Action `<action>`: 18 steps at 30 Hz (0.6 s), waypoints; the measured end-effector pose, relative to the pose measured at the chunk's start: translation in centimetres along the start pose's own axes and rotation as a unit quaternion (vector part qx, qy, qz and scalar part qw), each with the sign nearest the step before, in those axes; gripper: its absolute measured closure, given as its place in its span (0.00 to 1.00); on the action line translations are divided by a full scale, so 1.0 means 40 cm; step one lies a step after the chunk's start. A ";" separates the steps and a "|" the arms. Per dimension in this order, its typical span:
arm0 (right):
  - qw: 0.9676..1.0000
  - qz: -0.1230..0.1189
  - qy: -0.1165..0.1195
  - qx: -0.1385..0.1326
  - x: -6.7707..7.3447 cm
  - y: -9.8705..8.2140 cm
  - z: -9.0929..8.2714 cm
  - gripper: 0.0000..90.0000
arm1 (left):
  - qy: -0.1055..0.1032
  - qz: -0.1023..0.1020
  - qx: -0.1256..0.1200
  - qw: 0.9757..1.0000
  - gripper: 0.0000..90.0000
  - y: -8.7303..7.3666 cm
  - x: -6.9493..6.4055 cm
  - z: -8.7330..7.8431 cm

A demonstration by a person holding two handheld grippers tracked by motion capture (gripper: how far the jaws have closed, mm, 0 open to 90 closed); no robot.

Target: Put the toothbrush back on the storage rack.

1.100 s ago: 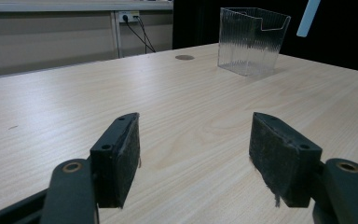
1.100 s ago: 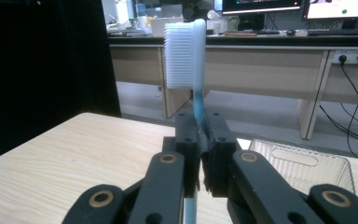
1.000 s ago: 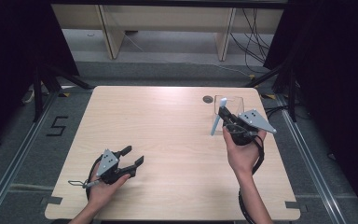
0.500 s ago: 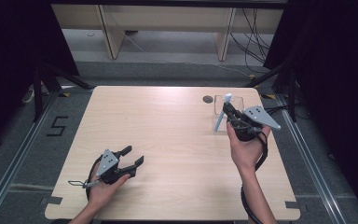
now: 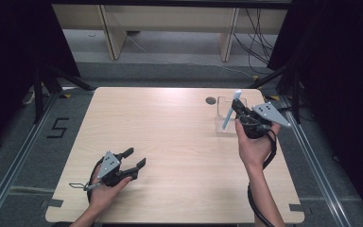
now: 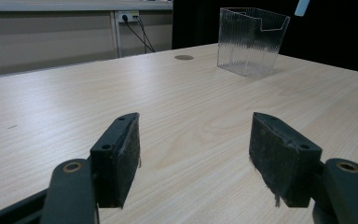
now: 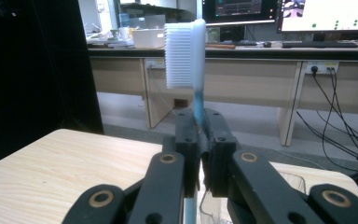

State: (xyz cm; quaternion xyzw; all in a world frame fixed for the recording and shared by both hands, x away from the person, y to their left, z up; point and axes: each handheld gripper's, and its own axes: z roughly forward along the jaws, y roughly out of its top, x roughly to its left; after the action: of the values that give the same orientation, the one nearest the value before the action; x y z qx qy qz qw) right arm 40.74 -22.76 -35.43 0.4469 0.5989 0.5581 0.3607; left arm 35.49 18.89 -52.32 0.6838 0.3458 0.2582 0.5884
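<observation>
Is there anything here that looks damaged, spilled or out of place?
Nothing stands out. The clear ribbed plastic holder stands upright on the wooden table, and the right gripper holds the light blue toothbrush upright. The left gripper rests open.

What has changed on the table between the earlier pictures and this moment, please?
The right gripper, shut on the toothbrush, has shifted slightly toward the far edge of the table, carrying the toothbrush over the clear plastic holder, its brush head uppermost. Nothing was taken hold of or let go. The left gripper stayed open near the table's near-left corner, and the holder kept its place.
</observation>
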 end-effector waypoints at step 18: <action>1.000 -0.004 -0.018 -0.006 -0.031 0.018 0.007 0.96 | 0.000 0.000 0.001 1.000 0.37 0.000 0.000 0.000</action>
State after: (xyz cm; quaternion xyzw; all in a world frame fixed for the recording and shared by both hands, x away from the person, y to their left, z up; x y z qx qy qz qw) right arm 41.51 -23.85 -34.83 0.4524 0.5904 0.5523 0.3765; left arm 35.50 18.89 -52.31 0.6843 0.3458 0.2582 0.5878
